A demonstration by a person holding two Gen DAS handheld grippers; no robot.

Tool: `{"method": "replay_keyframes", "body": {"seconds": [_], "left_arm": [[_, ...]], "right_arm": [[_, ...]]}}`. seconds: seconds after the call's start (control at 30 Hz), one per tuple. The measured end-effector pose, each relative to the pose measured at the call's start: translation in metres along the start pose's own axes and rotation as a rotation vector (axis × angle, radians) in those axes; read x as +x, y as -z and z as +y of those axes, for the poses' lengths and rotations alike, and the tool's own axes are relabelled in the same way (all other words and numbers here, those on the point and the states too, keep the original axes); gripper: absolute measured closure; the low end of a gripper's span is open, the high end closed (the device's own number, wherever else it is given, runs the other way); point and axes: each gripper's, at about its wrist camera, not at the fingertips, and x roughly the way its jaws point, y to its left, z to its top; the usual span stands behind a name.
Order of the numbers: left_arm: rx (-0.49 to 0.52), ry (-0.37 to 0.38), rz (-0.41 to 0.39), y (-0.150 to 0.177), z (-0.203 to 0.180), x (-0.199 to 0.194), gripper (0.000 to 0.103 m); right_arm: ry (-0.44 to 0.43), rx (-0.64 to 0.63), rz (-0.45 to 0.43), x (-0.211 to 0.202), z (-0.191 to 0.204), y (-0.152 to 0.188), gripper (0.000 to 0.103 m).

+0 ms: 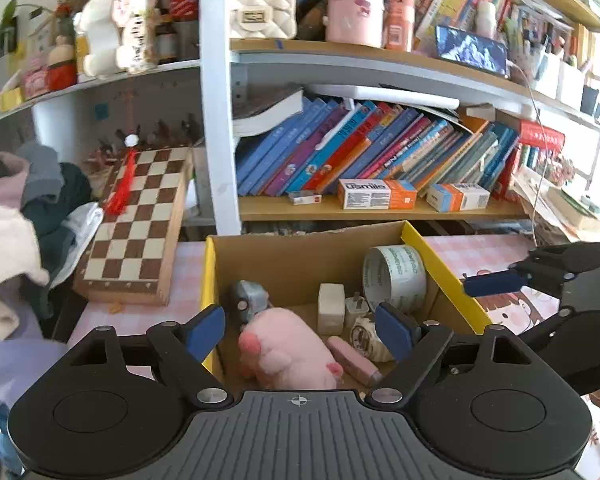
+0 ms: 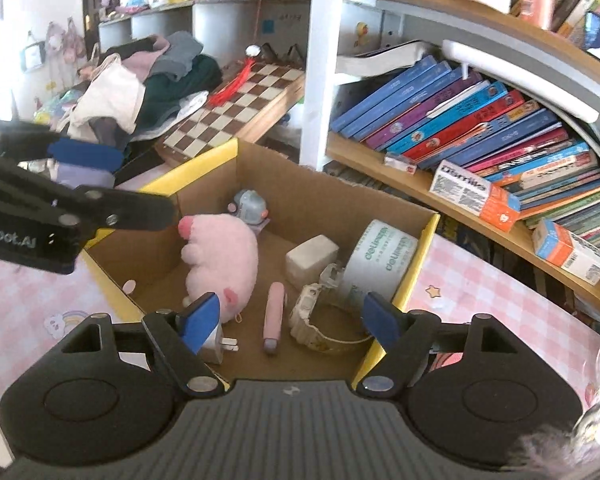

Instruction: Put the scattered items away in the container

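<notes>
An open cardboard box (image 1: 300, 256) with yellow flaps (image 2: 204, 164) stands on the pink desk. Inside lie a pink plush pig (image 1: 288, 352) (image 2: 224, 256), a grey toy robot (image 1: 248, 300) (image 2: 250, 206), a white block (image 1: 331, 307) (image 2: 311, 258), a tape roll (image 1: 393, 276) (image 2: 379, 260), a cream watch (image 1: 365, 338) (image 2: 319, 320), a pink stick (image 1: 351, 360) (image 2: 273, 316) and a white plug (image 2: 216, 344). My left gripper (image 1: 300, 330) is open and empty above the box. My right gripper (image 2: 290, 318) is open and empty over the box's near edge.
A chessboard (image 1: 140, 220) leans at the left beside a clothes pile (image 1: 28, 208). Bookshelves with books (image 1: 371, 148) and small cartons (image 1: 375, 194) stand behind the box. The right gripper also shows at the left wrist view's right edge (image 1: 495, 282).
</notes>
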Motion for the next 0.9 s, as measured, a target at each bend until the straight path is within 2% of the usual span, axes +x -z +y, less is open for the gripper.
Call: {"method": "replay_keyframes", "body": {"seconds": [0.23, 0.43, 0.57, 0.77, 0.9], "left_arm": [[-0.083, 0.003, -0.025, 0.013, 0.008, -0.026, 0.015], [-0.087, 0.006, -0.066, 0.029, 0.009, -0.06, 0.015], [-0.096, 0.021, -0.097, 0.045, 0.006, -0.085, 0.01], [-0.058, 0.034, -0.053, 0.072, 0.004, -0.105, 0.01], [-0.01, 0.006, -0.028, 0.095, 0.001, -0.125, 0.01]], "right_arm": [[0.08, 0.05, -0.062, -0.035, 0.009, 0.016, 0.018], [0.145, 0.13, -0.074, -0.065, 0.034, 0.042, 0.015], [0.188, 0.184, -0.081, -0.086, 0.051, 0.06, 0.01], [0.246, 0.247, -0.08, -0.112, 0.079, 0.085, 0.007], [0.29, 0.24, -0.069, -0.124, 0.106, 0.101, 0.003]]}}
